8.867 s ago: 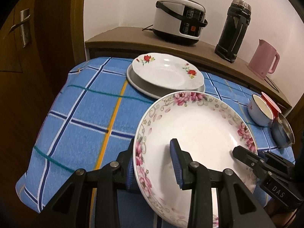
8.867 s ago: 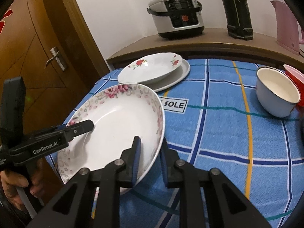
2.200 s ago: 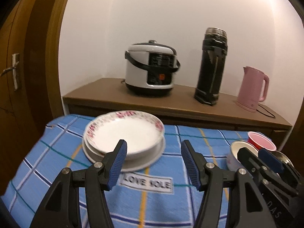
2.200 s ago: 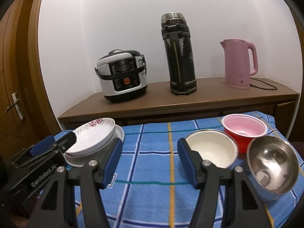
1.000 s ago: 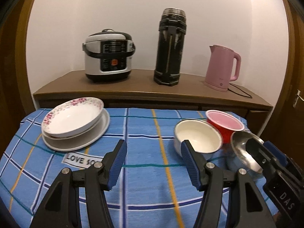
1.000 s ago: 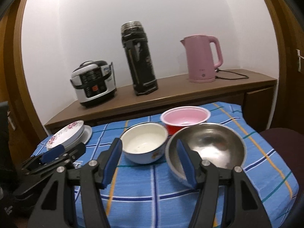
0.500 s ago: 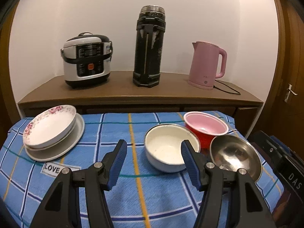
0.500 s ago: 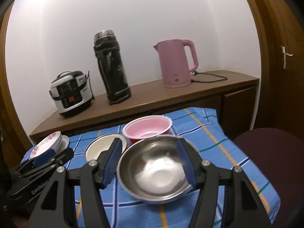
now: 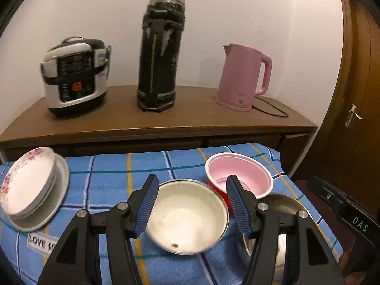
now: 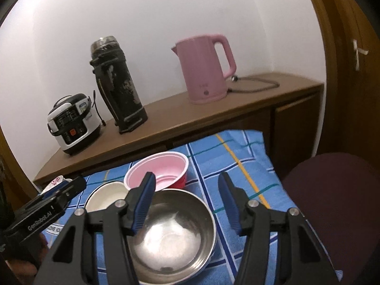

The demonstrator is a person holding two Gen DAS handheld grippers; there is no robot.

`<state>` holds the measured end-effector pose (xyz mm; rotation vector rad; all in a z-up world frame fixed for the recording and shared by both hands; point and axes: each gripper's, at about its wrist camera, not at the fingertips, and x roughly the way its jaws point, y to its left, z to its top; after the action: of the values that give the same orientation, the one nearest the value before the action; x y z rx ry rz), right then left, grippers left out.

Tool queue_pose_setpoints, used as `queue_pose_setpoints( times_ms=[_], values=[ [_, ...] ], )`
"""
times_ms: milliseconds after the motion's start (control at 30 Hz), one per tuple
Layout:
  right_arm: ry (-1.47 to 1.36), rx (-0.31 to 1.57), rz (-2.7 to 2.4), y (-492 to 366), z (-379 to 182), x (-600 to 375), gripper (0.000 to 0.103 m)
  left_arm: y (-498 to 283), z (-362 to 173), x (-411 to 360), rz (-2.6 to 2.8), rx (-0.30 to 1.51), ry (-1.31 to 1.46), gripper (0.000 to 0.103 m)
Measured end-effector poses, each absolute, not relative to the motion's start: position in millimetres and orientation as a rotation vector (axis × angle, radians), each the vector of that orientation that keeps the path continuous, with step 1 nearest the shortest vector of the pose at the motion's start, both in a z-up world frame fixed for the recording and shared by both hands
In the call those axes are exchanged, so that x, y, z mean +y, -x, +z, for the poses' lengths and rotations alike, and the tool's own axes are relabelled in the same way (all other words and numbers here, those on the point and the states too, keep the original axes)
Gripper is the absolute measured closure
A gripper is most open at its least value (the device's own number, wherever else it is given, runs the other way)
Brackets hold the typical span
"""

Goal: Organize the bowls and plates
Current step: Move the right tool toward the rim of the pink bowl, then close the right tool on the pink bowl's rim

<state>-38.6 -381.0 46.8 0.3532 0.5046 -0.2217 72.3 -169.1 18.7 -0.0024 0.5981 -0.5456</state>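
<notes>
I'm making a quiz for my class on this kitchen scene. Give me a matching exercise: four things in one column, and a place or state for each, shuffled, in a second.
Things:
1. steel bowl
2. pink bowl
3. flowered plate
4. pink kettle

Places or states:
A. on the wooden sideboard
B. top of the plate stack at the cloth's left edge
C. empty, nearest the camera in the right wrist view
D. behind the white bowl and the steel one

Pairs: 1-C, 2-D, 3-B, 4-A
</notes>
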Motion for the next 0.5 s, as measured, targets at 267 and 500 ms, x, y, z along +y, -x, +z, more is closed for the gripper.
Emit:
queue_pose_setpoints(
  times_ms=[267, 500],
  values=[
    [-0.445, 0.621, -0.117, -6.3, 42.1, -409.4, 0.06, -123.5, 10.7, -200.8, -0.601, 0.735, 0.018, 0.042],
    [-0.522, 0.742, -0.059, -43.9, 27.8, -425.8, 0.061, -146.9, 6.0, -224.5, -0.631, 0.782, 0.005, 0.049]
  ],
)
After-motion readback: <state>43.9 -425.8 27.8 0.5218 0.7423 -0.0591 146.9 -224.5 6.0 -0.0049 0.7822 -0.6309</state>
